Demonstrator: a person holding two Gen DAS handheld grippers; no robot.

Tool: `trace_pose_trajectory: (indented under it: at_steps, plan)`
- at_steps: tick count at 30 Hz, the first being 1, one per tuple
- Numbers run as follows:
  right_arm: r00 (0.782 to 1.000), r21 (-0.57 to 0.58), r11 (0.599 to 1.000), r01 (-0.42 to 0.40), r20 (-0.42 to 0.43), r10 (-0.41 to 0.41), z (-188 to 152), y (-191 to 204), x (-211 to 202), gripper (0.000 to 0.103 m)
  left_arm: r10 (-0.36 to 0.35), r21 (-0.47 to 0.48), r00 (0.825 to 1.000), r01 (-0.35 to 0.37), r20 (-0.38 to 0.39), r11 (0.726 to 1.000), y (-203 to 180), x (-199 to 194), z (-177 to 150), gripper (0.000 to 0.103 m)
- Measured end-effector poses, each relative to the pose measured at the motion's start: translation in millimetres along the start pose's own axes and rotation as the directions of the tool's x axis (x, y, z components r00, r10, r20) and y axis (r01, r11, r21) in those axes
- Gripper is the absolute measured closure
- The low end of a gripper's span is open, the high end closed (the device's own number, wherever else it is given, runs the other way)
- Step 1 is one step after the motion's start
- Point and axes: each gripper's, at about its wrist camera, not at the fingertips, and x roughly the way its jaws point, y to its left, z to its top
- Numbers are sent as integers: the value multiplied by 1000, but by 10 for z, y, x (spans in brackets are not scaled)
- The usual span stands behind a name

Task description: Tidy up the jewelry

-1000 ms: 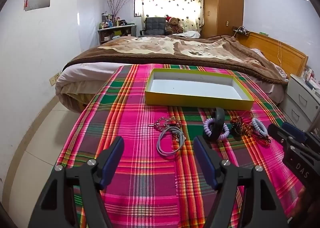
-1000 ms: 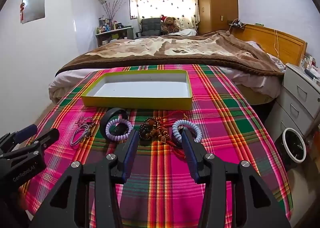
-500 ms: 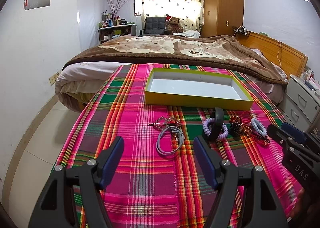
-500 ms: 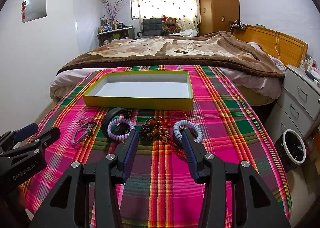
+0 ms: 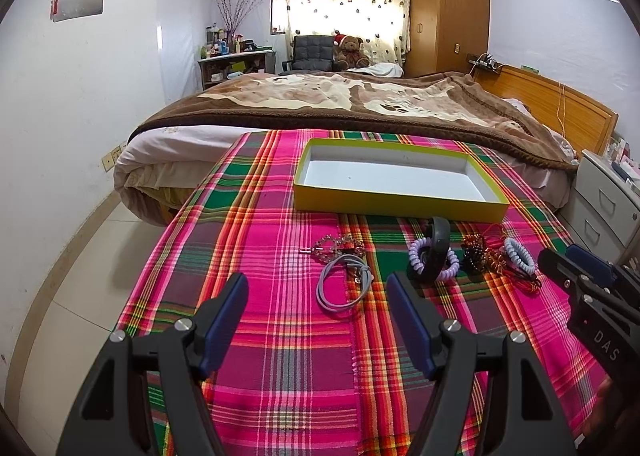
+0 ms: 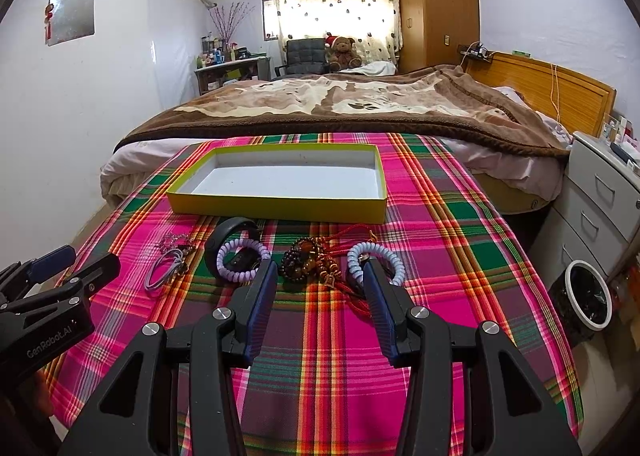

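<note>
Both grippers hover spread wide, holding nothing: the left gripper [image 5: 316, 288] nearest the grey cord loop [image 5: 340, 288], the right gripper [image 6: 318, 276] before the brown bead bracelet [image 6: 300, 260], its finger beside the blue coil band [image 6: 374, 262].

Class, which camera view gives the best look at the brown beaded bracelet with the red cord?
The right wrist view: the brown beaded bracelet lies near centre, just ahead of the open right tool, beads distinct. In the left wrist view the bracelet sits smaller, off to the right.

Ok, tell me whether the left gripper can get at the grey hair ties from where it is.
Probably yes: the left gripper is open, and the grey hair ties lie just ahead of it with nothing between.
</note>
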Motion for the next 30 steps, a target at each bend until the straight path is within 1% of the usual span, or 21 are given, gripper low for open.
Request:
trace_pose_trajectory:
  at_steps: [6,16,21,30]
  plan:
    - [1000,0,1000,-3,9,3,13,-9,-42,57,28,14,999,-28,20,1000,-13,-34,12,30]
    - [1000,0,1000,-4,23,4,5,-16,-71,57,25,18,999,-25,28,1000,-30,-64,13,30]
    - [999,0,1000,-7,32,7,2,-23,-91,57,30,27,999,-31,44,999,-51,-99,12,30]
    - [999,1,1000,-9,33,9,0,-25,-96,57,28,27,999,-29,38,999,-56,-86,16,30]
